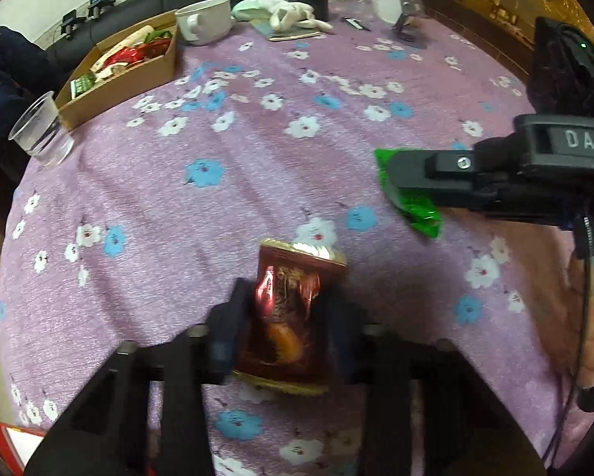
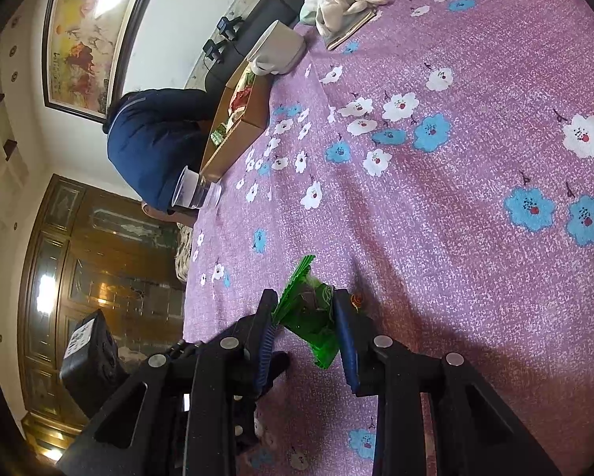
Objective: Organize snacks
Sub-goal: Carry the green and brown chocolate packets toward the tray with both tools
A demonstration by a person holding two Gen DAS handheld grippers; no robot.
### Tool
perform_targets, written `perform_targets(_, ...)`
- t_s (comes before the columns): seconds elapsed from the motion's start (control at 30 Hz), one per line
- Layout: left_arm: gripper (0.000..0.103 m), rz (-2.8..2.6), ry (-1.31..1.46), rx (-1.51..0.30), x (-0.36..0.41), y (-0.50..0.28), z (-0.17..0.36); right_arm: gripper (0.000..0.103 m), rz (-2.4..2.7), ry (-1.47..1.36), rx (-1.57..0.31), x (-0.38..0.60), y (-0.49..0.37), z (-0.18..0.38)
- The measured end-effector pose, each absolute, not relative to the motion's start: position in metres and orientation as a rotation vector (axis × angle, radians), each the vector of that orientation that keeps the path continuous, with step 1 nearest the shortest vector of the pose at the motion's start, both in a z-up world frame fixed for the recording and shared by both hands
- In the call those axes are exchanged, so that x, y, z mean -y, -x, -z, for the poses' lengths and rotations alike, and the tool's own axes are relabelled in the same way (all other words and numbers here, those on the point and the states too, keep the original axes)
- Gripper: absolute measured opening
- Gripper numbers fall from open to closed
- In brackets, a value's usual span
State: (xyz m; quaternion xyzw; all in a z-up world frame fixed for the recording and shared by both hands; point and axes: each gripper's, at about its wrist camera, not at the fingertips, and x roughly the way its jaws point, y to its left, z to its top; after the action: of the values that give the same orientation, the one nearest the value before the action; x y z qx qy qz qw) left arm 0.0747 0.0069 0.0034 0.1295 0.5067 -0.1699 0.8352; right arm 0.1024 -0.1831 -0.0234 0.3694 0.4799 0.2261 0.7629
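My left gripper is shut on a dark red snack packet with gold edges, just above the purple flowered tablecloth. My right gripper is shut on a green snack packet; it also shows in the left wrist view, to the right, where the right gripper holds it sideways above the cloth. A brown cardboard box with several snacks in it stands at the far left of the table, and shows in the right wrist view.
A clear plastic cup stands beside the box at the table's left edge. A white mug, a pale cloth on a notebook, a white lid and a phone stand sit at the far edge. A dark blue jacket lies beyond the box.
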Motion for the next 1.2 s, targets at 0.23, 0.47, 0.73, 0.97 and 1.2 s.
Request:
perform_targets(0.23, 0.025, 0.355, -0.308, -1.042, -0.003, -0.066, -0.005, 0.029, -0.492, -0.795, -1.037, 0.181, -0.103, 0.022)
perform_targets(0.47, 0.025, 0.368, -0.236, -0.984, -0.003, -0.053, -0.026, 0.029, -0.524, -0.790, -1.011, 0.178, -0.100, 0.016)
perform_targets(0.73, 0.025, 0.351, -0.167, -0.861, -0.015, -0.023, -0.063, 0.029, -0.587, -0.830, -0.963, 0.182, -0.094, 0.008)
perform_targets(0.97, 0.025, 0.315, -0.088, -0.774, -0.038, 0.008, -0.089, 0.029, -0.641, -0.831, -0.911, 0.178, -0.089, -0.003)
perform_targets(1.2, 0.025, 0.272, -0.001, -0.692, -0.068, 0.045, -0.109, 0.029, -0.684, -0.816, -0.868, 0.171, -0.084, -0.012)
